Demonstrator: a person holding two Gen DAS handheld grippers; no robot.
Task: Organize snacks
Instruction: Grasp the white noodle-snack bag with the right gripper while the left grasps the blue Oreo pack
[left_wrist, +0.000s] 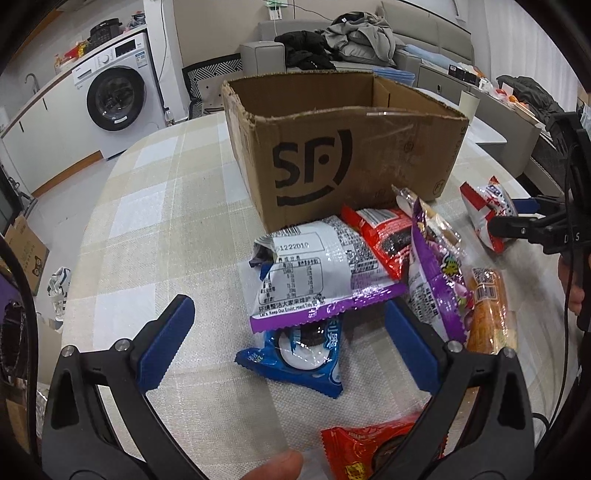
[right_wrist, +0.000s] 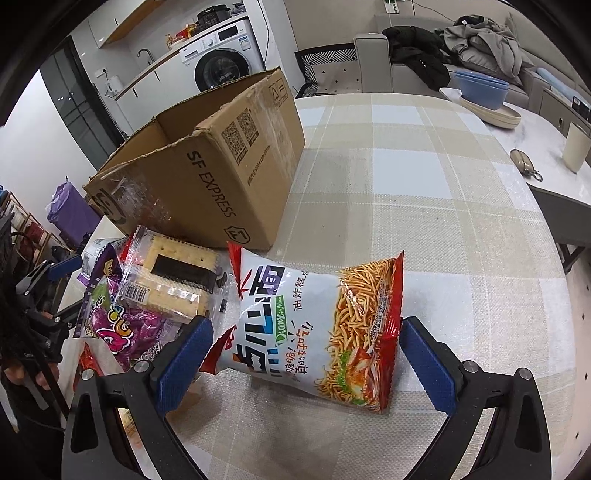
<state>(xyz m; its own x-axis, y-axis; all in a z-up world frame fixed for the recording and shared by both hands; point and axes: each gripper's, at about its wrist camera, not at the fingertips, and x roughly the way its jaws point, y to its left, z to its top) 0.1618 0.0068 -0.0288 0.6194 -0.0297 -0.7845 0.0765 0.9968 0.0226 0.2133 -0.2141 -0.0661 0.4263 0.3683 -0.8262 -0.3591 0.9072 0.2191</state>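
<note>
Cardboard forms the open box (left_wrist: 332, 147) standing on the checked cloth of the table (left_wrist: 147, 229), its flaps up and the printed logo facing the near edge. Just in front of that box lies a loose heap of snack packets. A white-and-purple packet (left_wrist: 310, 273) lies on top of a blue cookie packet (left_wrist: 303, 354), with a red packet (left_wrist: 384, 236) behind it, touching the foot of the box. Beside these lean a purple candy bag (left_wrist: 439, 280) and an orange packet (left_wrist: 487, 306), and another red packet (left_wrist: 373, 450) sits at the near edge of the table.

The left hand-held gripper (left_wrist: 288, 339) hovers with its blue-padded fingers spread wide on either side of the blue cookie packet and the white-and-purple packet, gripping nothing. A fingertip (left_wrist: 273, 467) of the person shows at the bottom of that view.

The right hand-held gripper (right_wrist: 306, 354) is likewise open, its two pads standing on either side of a noodle snack bag (right_wrist: 317, 328) that lies flat on the cloth near the box's corner; whether the pads touch the bag cannot be told. To the left of that bag a clear cracker pack (right_wrist: 173, 277) rests on the heap. A stack of blue bowls (right_wrist: 480, 88) stands at the far right of the table.
</note>
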